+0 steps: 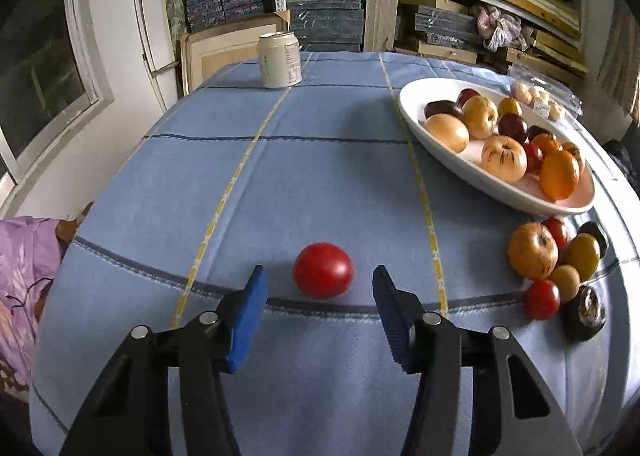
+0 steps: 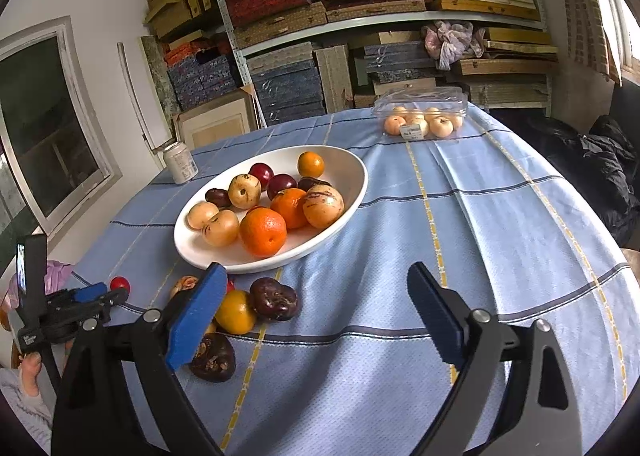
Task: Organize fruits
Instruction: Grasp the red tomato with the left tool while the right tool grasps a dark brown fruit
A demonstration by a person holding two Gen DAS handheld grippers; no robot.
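The left claw [image 1: 320, 288] stands open, its two blue pads spread wide over the blue checked bench [image 1: 320, 176]. One red fruit [image 1: 323, 270] lies on the cloth just ahead of the gap between the pads, touching neither. It is nearly round, its slightly longer axis running across the claw from pad to pad; no stem end shows.

Ahead and to the right of this claw sits one white oval bowl [image 1: 440, 158], its long axis running from near right to far left. In the right wrist view about eleven fruits can be counted in it: two oranges [image 2: 263, 231], one smaller orange-yellow fruit [image 2: 310, 164], five pale yellow ones and three dark red or purple ones. To the right of the left claw, beside the bowl's near rim, a loose cluster [image 1: 556, 256] of about eight fruits lies on the cloth, touching one another. One pale can [image 1: 279, 60] stands upright far ahead, slightly left.

The right claw [image 2: 316, 308] is also open and holds nothing. Just beside its left pad lie a dark purple fruit [image 2: 274, 299], a yellow fruit [image 2: 236, 312] and another dark fruit [image 2: 212, 356]. Far ahead, one clear plastic box [image 2: 420, 112] holds several pale fruits; their exact count cannot be told.
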